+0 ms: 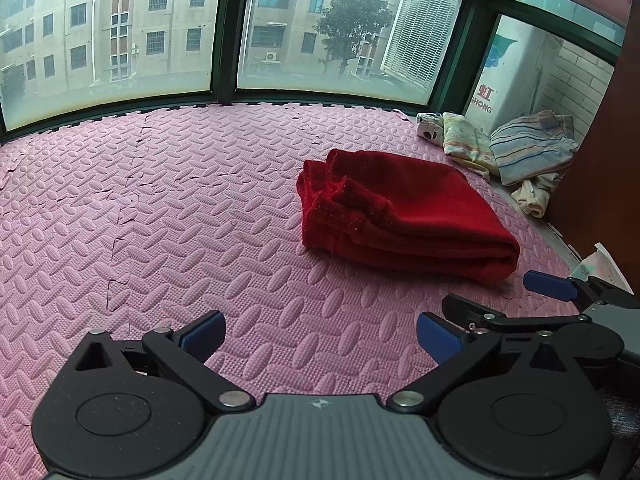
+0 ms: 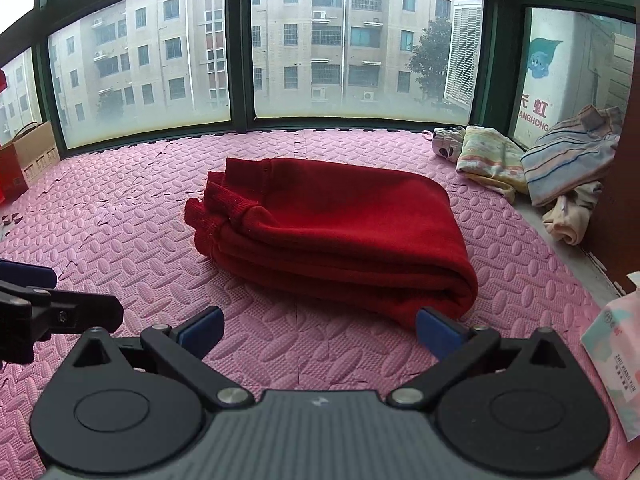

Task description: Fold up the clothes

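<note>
Blue-padded and spread wide, the left gripper (image 1: 320,338) and the right gripper (image 2: 318,332) both hang empty over the pink foam mat (image 2: 120,232). At the right view's lower right edge lies a tissue pack (image 2: 614,364) printed "ZHU XIANG YUN". Mid-frame, the folded red garment (image 2: 340,232) rests on the mat, its near corner just beside the right gripper's right pad, not touching. Further back at upper right, a heap of striped and patterned clothes (image 2: 560,164) sits by the wall. A cardboard box (image 2: 34,150) stands at far left; its contents cannot be seen. Behind the window (image 2: 340,40), reversed lettering reads "ANGHONG".
</note>
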Tool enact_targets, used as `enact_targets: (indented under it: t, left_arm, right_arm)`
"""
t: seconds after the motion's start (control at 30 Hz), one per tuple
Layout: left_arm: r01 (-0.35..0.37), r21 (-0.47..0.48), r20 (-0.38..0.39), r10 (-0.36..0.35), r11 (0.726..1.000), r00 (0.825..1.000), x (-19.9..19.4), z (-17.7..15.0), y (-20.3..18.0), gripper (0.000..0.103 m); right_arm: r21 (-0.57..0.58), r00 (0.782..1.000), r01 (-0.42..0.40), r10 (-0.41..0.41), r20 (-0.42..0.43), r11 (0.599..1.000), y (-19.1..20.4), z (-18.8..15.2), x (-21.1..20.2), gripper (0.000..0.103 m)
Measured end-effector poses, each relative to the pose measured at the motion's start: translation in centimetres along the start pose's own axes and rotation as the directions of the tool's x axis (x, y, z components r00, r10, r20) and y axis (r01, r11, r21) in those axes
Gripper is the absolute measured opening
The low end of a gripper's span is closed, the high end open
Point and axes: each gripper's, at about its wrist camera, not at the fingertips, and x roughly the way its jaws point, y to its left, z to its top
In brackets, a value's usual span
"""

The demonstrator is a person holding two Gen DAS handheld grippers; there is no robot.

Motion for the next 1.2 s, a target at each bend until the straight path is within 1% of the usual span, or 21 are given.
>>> enact_targets:
  t: [0.13, 0.3, 0.47, 0.9, 1.2]
  left_arm:
    - [-0.027, 0.01, -0.016, 0.027, 1.0, 1.0, 0.1, -0.8, -0.3, 0.103]
    - [-0.04, -0.008, -0.033, 0.039, 0.999, 0.999, 0.1, -1.6, -0.3, 0.103]
    - [-0.044, -0.001, -0.042, 0.044, 0.999, 0.998, -0.1, -2.2, -0.7, 0.103]
    - [-0.055, 0.015, -0.055, 0.056, 0.998, 0.997, -0.3, -3.5, -1.5, 0.103]
    - [-0.049, 0.034, -0.062, 0.051, 0.998, 0.997, -0.4, -3.9, -2.3, 0.103]
  right_arm:
    - [0.018, 1.0, 0.023, -0.023, -0.005, 1.0, -0.1, -0.7, -0.4, 0.103]
    - [0.028, 0.999, 0.045, -0.045, -0.01, 0.999, -0.3, -1.5, -0.8, 0.103]
    - [0.072, 0.999, 0.048, -0.047, -0.022, 0.996, -0.8, -2.4, -1.2, 0.103]
    - [0.084, 0.998, 0.061, -0.059, -0.03, 0.995, -1.2, -3.5, -2.0, 0.103]
    - [0.088, 0.998, 0.066, -0.064, -0.024, 0.994, -1.3, -3.8, -2.5, 0.103]
